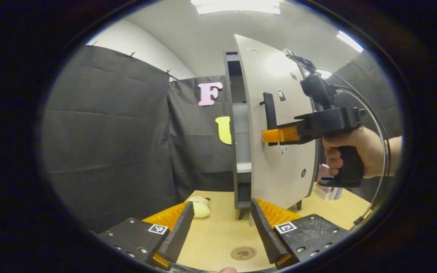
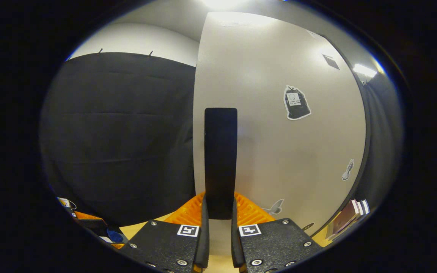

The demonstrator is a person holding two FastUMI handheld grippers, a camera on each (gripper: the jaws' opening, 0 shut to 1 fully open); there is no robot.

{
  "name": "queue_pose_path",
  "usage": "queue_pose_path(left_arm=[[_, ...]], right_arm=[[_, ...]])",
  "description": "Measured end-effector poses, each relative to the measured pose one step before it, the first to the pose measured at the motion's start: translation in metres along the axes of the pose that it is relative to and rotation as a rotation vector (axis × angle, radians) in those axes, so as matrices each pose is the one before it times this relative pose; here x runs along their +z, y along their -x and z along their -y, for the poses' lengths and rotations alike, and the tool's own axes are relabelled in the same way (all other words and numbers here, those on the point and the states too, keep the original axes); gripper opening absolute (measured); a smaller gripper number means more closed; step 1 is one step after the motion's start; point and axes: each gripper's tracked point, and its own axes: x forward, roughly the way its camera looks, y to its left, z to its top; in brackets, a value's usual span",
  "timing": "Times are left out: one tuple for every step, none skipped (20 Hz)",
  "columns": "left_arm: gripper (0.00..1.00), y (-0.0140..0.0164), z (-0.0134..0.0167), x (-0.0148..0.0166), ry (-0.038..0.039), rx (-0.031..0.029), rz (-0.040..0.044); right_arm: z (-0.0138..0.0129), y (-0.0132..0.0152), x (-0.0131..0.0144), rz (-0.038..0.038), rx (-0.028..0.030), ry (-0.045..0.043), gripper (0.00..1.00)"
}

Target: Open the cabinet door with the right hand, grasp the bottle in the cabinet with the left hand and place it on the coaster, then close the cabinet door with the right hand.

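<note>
The grey cabinet [image 1: 237, 182] stands on the wooden table with its white door [image 1: 283, 76] swung partly open. Through the gap I see a narrow strip of shelves; the door hides the rest of the inside. My right gripper [image 1: 275, 135], held by a hand, is shut on the door's black vertical handle [image 1: 268, 110]. In the right gripper view that handle [image 2: 220, 151] sits squeezed between my right gripper's [image 2: 219, 207] two fingers, against the white door [image 2: 279, 151]. My left gripper [image 1: 222, 203] hovers open and holds nothing, above a round brown coaster [image 1: 243, 253].
A pale plush toy [image 1: 200, 206] lies on the table [image 1: 222, 231] left of the cabinet's foot. Some books [image 2: 349, 216] stand to the right of the cabinet. Black cloth walls close off the left and the back.
</note>
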Motion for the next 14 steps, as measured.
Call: queue_pose_path(left_arm=[[0.86, 0.00349, 0.00699, 0.00382, 0.00636, -0.0042, 0.00534], [0.92, 0.0033, 0.00675, 0.0055, 0.00681, -0.00765, 0.00771], [0.86, 0.00417, 0.00537, 0.00302, -0.00232, -0.00466, -0.00162], [0.86, 0.00477, 0.00509, 0.00502, -0.00736, 0.00006, 0.00716], [0.86, 0.00315, 0.00233, 0.00508, -0.0084, 0.00273, 0.00816], [0.86, 0.00154, 0.0039, 0.00244, -0.00714, -0.00073, -0.00116], [0.92, -0.00001, -0.00068, -0.00194, -0.00414, -0.00051, -0.00579], [0.86, -0.00008, 0.0008, -0.00092, 0.00072, -0.00114, -0.00468], [0.86, 0.00107, 0.00479, -0.00066, 0.00583, -0.01775, -0.00704], [0.86, 0.0008, 0.00065, 0.00063, 0.00295, -0.00848, -0.00331], [0.86, -0.00029, 0.00125, 0.00009, 0.00136, -0.0051, -0.00284], [0.86, -0.00038, 0.00145, 0.0005, 0.00138, -0.00518, -0.00081], [0.86, 0.00086, 0.00132, 0.00019, 0.00039, -0.00458, -0.00038], [0.86, 0.00011, 0.00153, 0.00044, 0.00149, -0.00819, -0.00117]], right_arm=[[0.00009, 0.00648, -0.00096, -0.00372, 0.01514, -0.00888, 0.24], [0.00071, 0.00381, 0.00096, -0.00253, 0.01325, -0.00872, 0.24], [0.0018, 0.00588, -0.00135, -0.00645, 0.00971, -0.00679, 0.24], [0.00036, 0.0104, -0.00051, -0.00462, 0.00788, -0.00447, 0.24], [0.00109, 0.00894, -0.00023, -0.00351, 0.00605, -0.00517, 0.24], [0.00167, 0.00919, -0.00014, -0.00256, 0.00386, -0.00887, 0.24], [0.00281, 0.00644, 0.00021, -0.00202, 0.00115, -0.01005, 0.24], [0.00401, 0.00549, -0.00047, 0.00097, -0.00099, -0.00773, 0.24], [0.00295, 0.00761, -0.00027, -0.00106, -0.00329, -0.00305, 0.24], [0.00195, 0.00767, -0.00087, -0.00122, -0.00502, -0.0027, 0.24], [0.00261, 0.00821, 0.0003, -0.00248, -0.00729, -0.00827, 0.23], [0.00285, 0.00855, 0.00043, -0.0002, -0.00698, -0.00841, 0.24], [0.00322, 0.00908, 0.0012, 0.00007, -0.00865, -0.00467, 0.24], [0.00261, 0.00895, 0.0005, 0.00211, -0.01123, -0.00124, 0.24]])
